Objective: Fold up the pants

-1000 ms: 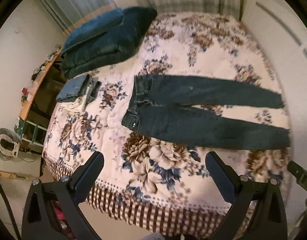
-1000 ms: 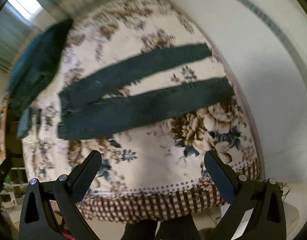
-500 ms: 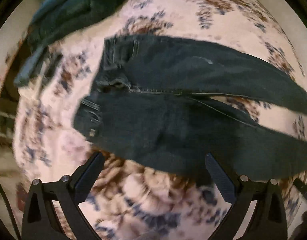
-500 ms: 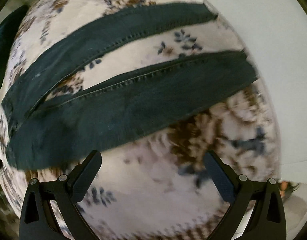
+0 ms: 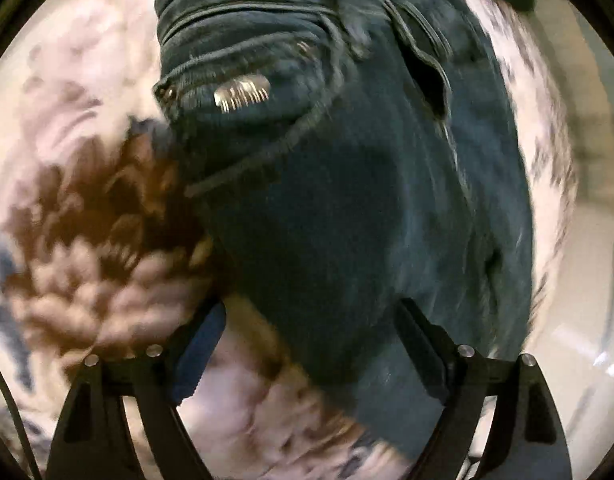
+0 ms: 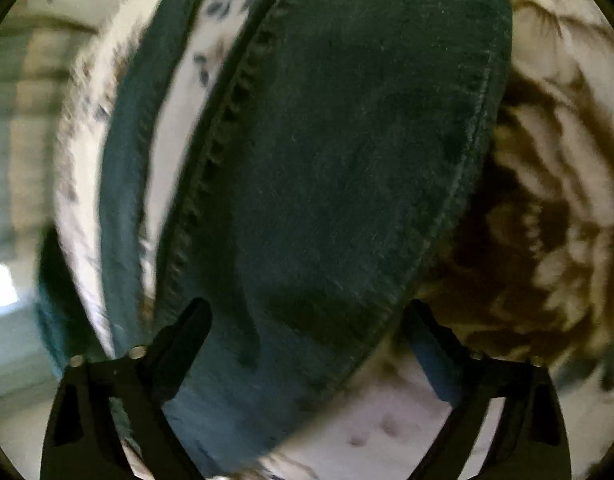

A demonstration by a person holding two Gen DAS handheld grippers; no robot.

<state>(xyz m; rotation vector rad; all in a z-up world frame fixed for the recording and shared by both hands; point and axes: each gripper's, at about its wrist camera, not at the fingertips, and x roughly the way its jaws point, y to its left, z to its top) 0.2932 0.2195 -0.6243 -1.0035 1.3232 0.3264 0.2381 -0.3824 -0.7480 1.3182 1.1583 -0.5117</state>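
Dark blue jeans (image 5: 347,208) lie flat on a floral bedspread (image 5: 87,240). The left wrist view fills with their waistband, zip (image 5: 241,92) and hip. My left gripper (image 5: 311,344) hovers close over the near hip edge, jaws closing, cloth between the fingers but no pad visibly pressing it. In the right wrist view the near leg (image 6: 339,168) runs up the frame with its hem at the upper right; the far leg (image 6: 127,168) lies left of it. My right gripper (image 6: 307,344) straddles the near leg, jaws closing, pads apart from the cloth.
The bedspread (image 6: 547,200), with big brown flowers, lies under and around the jeans. A pale wall (image 5: 587,240) stands at the right of the left wrist view. Curtains and a bright window (image 6: 11,280) blur at the left of the right wrist view.
Both grippers have dropped from high above the bed to just over the jeans and rolled, so the jeans now run up the frames. Both pairs of jaws stand slightly narrower.
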